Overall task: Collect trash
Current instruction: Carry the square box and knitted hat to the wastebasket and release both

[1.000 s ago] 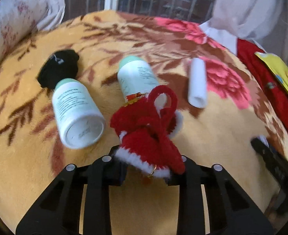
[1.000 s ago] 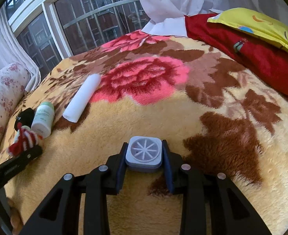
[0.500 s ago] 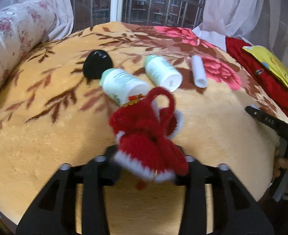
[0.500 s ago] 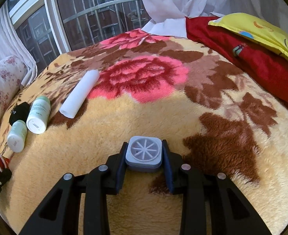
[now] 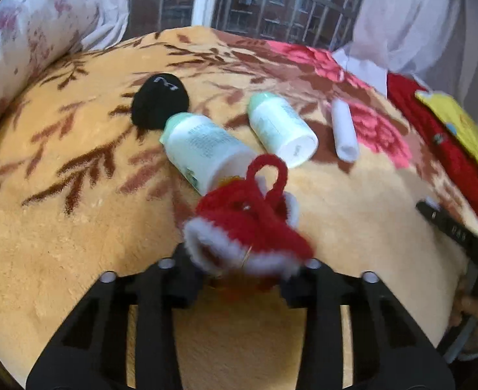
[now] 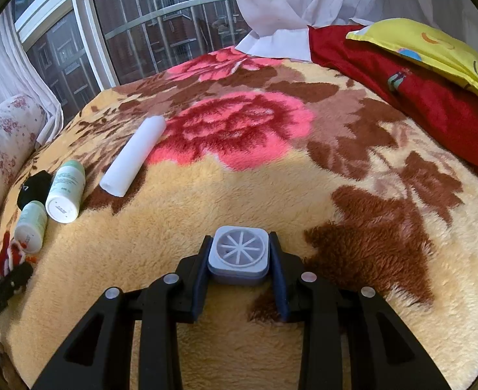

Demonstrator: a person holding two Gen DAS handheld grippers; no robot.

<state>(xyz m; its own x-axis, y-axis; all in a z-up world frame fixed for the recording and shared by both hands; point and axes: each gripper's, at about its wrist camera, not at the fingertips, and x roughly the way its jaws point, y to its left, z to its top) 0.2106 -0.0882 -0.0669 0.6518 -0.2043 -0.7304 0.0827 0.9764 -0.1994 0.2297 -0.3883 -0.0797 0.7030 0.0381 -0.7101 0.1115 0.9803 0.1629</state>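
Red yarn with white fluffy trim, a small knitted Santa-hat ornament (image 5: 248, 227), sits pinched between the closed jaws of the left gripper (image 5: 242, 269), lifted just clear of the plush floral blanket (image 5: 60, 243). Its loop stands up in front of the nearer white bottle (image 5: 206, 151). The right gripper (image 6: 239, 269) is clamped on a small grey square cap with a spoked top (image 6: 239, 252), its pads pressing both sides.

Both tools appear loaded, so the step in hand looks like carrying picked pieces off to wherever trash is gathered; no bin shows in either view. The next move calls for finding that container and keeping the soft ornament from slipping out.

Left on the blanket are a second white bottle (image 5: 283, 128), a white paper roll (image 5: 344, 130) and a black rounded object (image 5: 159, 105) touching the nearer bottle's green cap. Open blanket lies ahead of the right gripper. A floral bolster (image 6: 2, 143) bounds the left side, red bedding (image 6: 417, 97) and a yellow pillow (image 6: 433, 48) the right, the window behind.
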